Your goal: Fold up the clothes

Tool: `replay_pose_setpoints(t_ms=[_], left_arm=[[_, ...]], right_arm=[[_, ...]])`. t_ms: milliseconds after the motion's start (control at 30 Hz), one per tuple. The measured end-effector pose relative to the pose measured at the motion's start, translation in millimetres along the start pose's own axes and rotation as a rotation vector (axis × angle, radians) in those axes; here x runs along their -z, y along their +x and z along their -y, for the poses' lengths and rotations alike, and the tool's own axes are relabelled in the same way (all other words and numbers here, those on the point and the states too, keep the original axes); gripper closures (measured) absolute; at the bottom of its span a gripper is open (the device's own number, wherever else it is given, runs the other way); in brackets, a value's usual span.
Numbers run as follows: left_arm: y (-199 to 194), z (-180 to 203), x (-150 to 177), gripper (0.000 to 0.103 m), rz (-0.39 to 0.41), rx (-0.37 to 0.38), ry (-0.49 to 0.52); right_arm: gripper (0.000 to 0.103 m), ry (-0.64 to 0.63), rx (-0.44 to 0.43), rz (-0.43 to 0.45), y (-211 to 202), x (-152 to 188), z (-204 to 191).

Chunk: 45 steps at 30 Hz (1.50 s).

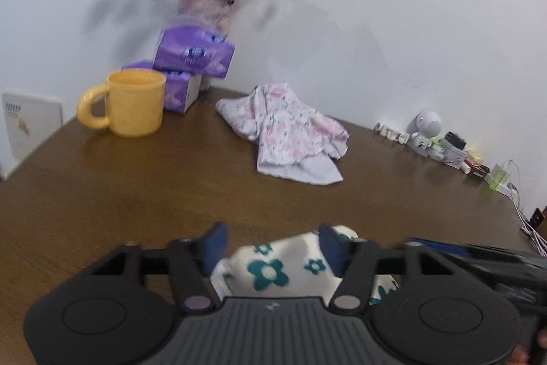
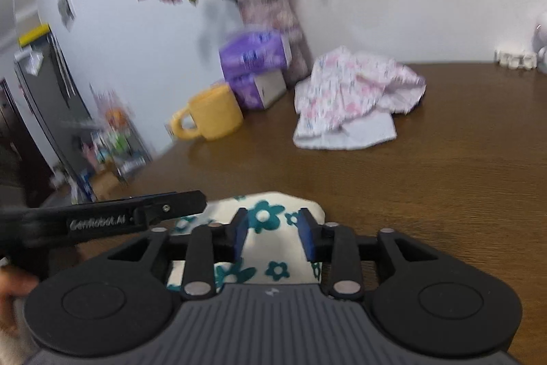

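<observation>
both tongs (image 1: 271,245) (image 2: 271,233) gape over teal-flowered cloth (image 2: 270,218); one arm reads "genrobot.ai".

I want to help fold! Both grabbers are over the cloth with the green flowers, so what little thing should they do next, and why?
Probably close both grippers on the flowered cloth. The left gripper and the right gripper each stand open with that cloth between their fingers, so nothing is gripped yet. It needs pinching before it can be lifted into a fold. The pink garment lies crumpled farther back and can wait.
</observation>
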<state>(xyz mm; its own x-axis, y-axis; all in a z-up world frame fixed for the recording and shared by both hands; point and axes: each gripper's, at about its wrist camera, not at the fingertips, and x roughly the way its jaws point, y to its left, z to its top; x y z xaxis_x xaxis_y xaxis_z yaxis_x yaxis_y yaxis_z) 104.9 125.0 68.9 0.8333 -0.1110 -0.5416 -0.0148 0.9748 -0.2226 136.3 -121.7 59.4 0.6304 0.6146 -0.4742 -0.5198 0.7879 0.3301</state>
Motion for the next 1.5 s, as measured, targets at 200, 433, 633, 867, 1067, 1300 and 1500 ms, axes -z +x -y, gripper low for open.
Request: replay_pose_setpoints(t_ms=[200, 433, 633, 867, 1067, 1300, 1500], left_arm=[[21.9, -2.7, -19.3, 0.042, -0.091, 0.109, 0.174], [45.9, -6.4, -17.9, 0.056, -0.233, 0.233, 0.234], [24.9, -28.6, -6.3, 0.074, -0.264, 0.335, 0.168], [-8.7, -42.3, 24.3, 0.074, -0.297, 0.452, 0.038], [-36.7, -27.3, 55.8, 0.076, -0.289, 0.517, -0.034], [-45.2, 16.1, 83.1, 0.085, -0.267, 0.528, -0.030], [-35.5, 62.1, 88.8, 0.087, -0.234, 0.491, 0.024]], right_arm=[[0.053, -0.105, 0.067, 0.036, -57.4, 43.4, -24.5], [0.059, -0.100, 0.184, -0.046, -53.5, 80.2, -31.8], [0.080, -0.040, 0.196, -0.061, -39.7, 72.1, -12.8], [0.080, 0.014, 0.207, -0.064, -29.7, 55.2, 14.2], [0.080, 0.047, 0.203, -0.071, -15.4, 37.2, 34.9], [0.080, 0.082, 0.246, -0.045, -15.4, 21.1, 59.4], [0.080, 0.100, 0.315, 0.049, -55.1, 27.0, 68.0]])
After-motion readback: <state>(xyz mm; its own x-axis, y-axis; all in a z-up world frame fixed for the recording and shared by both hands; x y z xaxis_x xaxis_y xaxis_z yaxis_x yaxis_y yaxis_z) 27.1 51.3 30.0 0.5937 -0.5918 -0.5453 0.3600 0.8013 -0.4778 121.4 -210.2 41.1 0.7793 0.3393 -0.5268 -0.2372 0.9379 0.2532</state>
